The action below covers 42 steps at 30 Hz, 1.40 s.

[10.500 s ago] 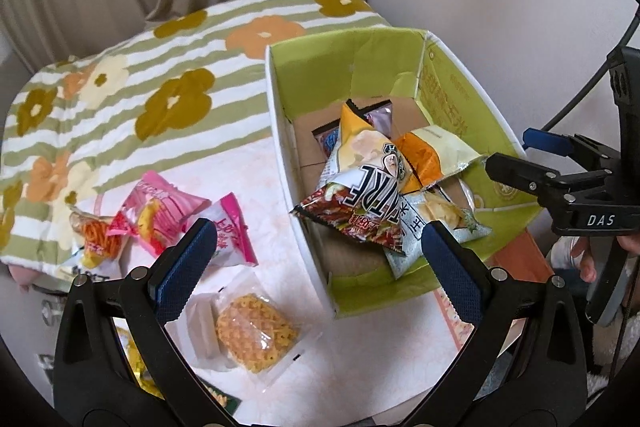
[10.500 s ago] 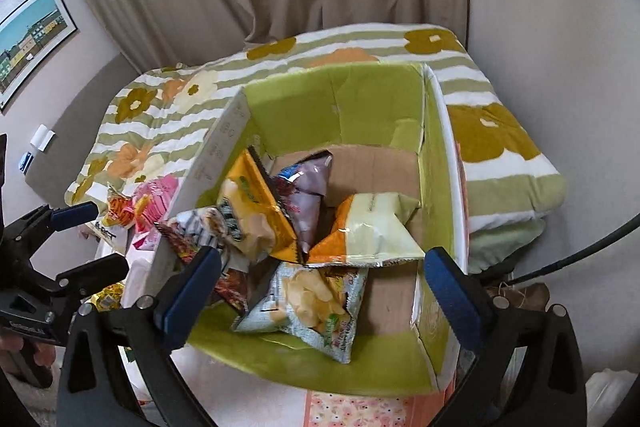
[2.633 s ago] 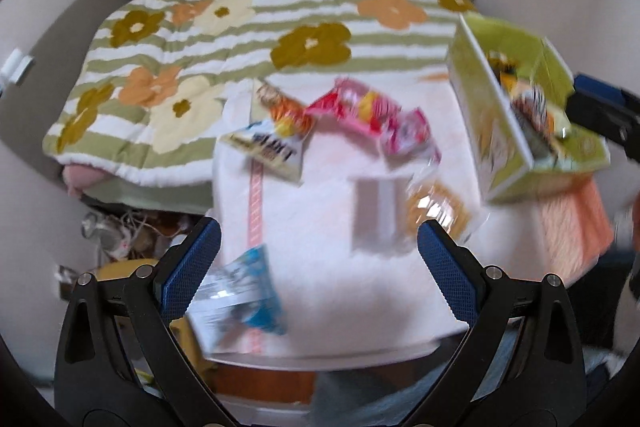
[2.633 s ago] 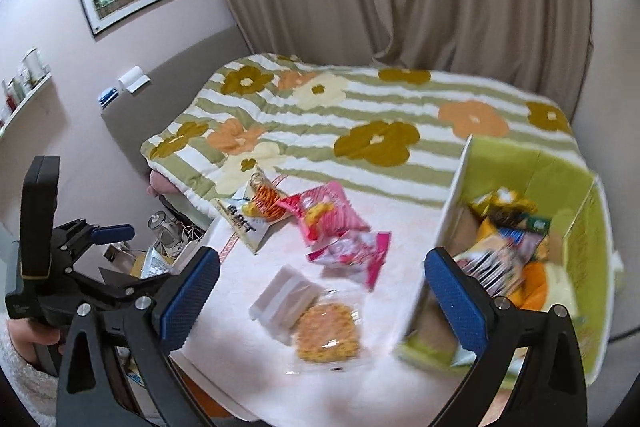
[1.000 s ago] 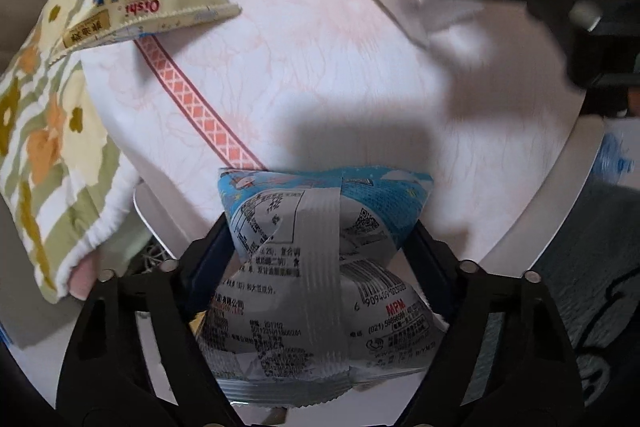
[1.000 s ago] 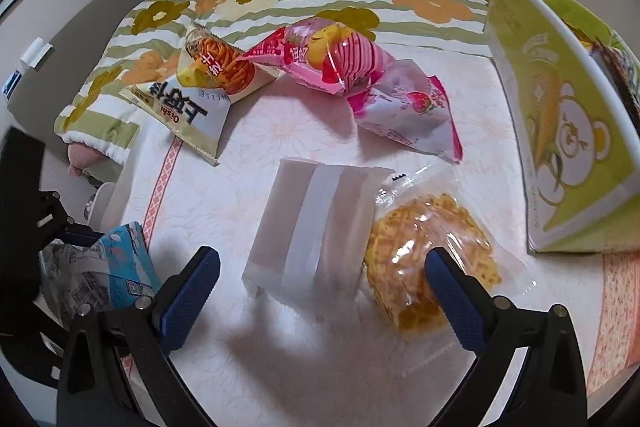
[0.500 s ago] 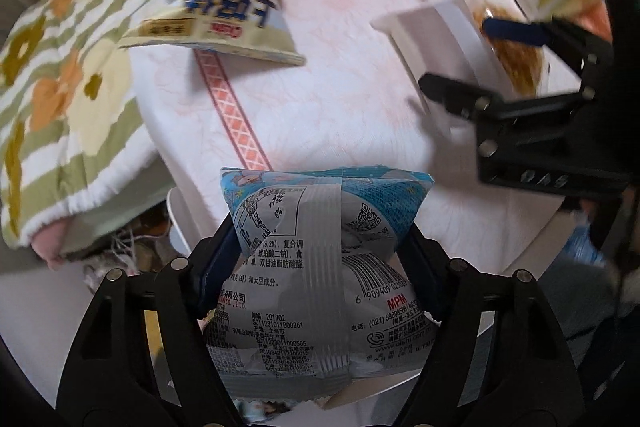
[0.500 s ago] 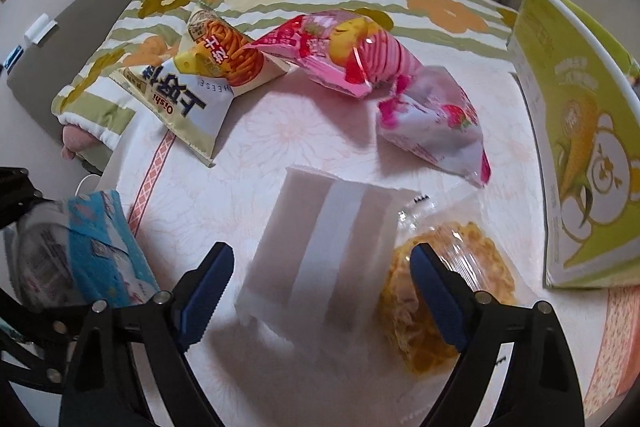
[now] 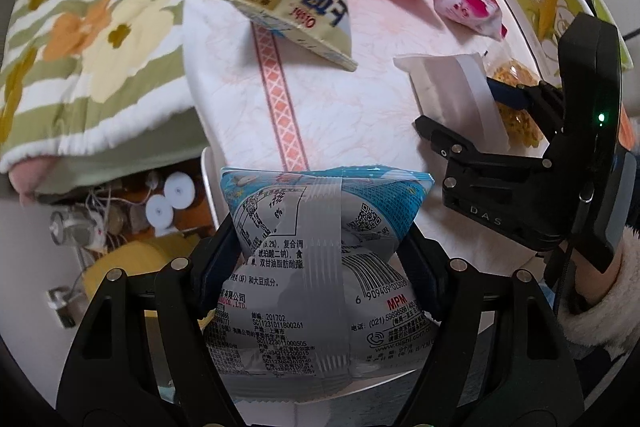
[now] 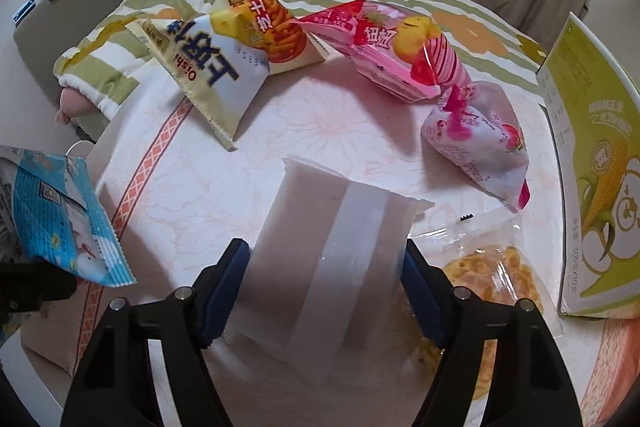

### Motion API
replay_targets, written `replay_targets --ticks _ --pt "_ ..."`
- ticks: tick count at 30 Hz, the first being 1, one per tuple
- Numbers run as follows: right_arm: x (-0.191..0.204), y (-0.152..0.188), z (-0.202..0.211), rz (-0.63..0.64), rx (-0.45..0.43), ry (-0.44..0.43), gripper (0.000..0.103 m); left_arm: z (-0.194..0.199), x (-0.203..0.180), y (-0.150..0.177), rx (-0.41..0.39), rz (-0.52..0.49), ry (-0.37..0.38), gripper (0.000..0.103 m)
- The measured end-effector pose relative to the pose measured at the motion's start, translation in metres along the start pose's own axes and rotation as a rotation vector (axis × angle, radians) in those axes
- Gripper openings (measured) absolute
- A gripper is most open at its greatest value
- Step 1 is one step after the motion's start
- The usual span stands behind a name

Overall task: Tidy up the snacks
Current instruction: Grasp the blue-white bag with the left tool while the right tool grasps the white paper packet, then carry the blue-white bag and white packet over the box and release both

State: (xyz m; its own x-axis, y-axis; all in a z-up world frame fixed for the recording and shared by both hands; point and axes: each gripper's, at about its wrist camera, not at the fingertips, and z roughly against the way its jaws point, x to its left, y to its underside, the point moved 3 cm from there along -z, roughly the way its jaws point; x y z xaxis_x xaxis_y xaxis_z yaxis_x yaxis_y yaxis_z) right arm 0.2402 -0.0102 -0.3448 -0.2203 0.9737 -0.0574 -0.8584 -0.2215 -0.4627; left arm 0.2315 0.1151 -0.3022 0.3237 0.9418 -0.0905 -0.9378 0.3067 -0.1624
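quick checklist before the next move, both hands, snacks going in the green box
1. Left tool has a firm hold on the blue snack bag: ok, the pads pinch its middle and it hangs clear of the table.
2. White packet sits between the right tool's pads: ok, centred as the jaws are closing.
3. Right pads fully pressing on the packet: cannot tell, a gap may remain at one side.
4. Clear noodle packet stays out of the right grip: not ok, it lies under the far pad.
5. Green box is within sight for the drop: ok, standing at the table's edge.
6. Room inside the box: cannot tell, its inside is hidden.
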Motion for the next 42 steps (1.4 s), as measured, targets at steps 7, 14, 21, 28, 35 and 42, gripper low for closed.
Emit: replay_targets --ticks 7,14,21,28,35,42 --pt "-0.008 0.000 0.016 -0.059 -0.011 -0.023 0.066 0.017 0.005 -0.001 -0.050 0.030 0.015 0.072" --pt "-0.022 -0.014 0.074 -0.125 -0.106 -0.035 0.066 0.060 -0.002 -0.013 -0.159 0.017 0.033 0.072" --pt "-0.054 -0.029 0.148 -0.213 -0.205 -0.046 0.066 0.109 -0.027 -0.046 -0.294 -0.042 0.090 0.072" --pt "-0.113 -0.029 0.204 -0.288 -0.279 -0.020 0.066 0.149 -0.079 -0.090 -0.383 -0.114 0.117 0.073" --pt "-0.197 -0.030 0.242 -0.297 -0.349 0.027 0.053 0.156 -0.164 -0.142 -0.433 -0.159 0.147 0.073" --pt "-0.278 -0.009 0.208 -0.279 -0.281 0.009 0.040 0.105 -0.204 -0.176 -0.371 0.028 0.299 0.072"
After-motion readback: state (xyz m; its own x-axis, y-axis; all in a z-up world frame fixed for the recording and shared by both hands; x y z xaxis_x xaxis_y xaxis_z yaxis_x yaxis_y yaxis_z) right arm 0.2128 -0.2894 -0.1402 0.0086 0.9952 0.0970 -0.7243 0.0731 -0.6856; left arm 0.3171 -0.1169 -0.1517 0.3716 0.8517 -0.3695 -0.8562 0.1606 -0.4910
